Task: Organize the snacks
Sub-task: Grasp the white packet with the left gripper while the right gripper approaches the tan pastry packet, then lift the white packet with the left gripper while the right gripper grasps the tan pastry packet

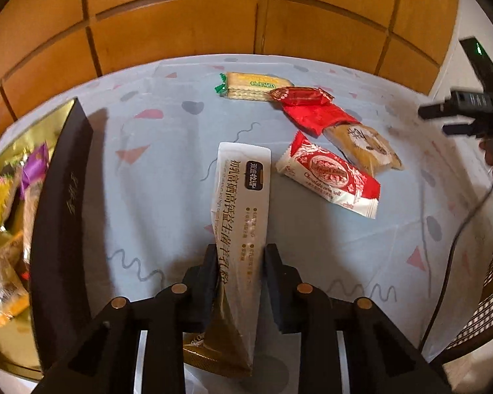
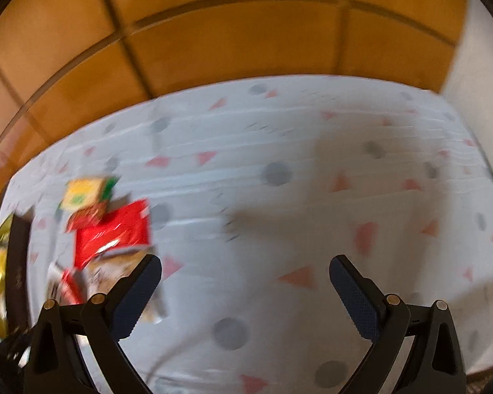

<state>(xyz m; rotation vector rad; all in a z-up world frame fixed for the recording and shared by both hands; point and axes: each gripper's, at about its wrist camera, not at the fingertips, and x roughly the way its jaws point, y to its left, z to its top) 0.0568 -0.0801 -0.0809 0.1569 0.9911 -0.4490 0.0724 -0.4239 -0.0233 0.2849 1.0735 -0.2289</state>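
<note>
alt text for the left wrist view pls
The left gripper is shut on a long white sachet above a patterned tablecloth. Four wrapped snacks lie beyond it; a dark box holding more snacks sits at left.

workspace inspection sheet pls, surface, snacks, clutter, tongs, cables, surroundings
Surface: tablecloth, pale with triangles, dots and squiggles.
Job's things: long white sachet in the left tongs; cracker pack, red packets, brown cookie pack and red-white chocolate roll loose on the cloth; dark gift box holding several snacks.
Clutter: nothing seen.
Tongs: left shut on the sachet; right tongs open, empty.
Cables: black cable over the right edge.
Surroundings: wood panelling behind.
</note>
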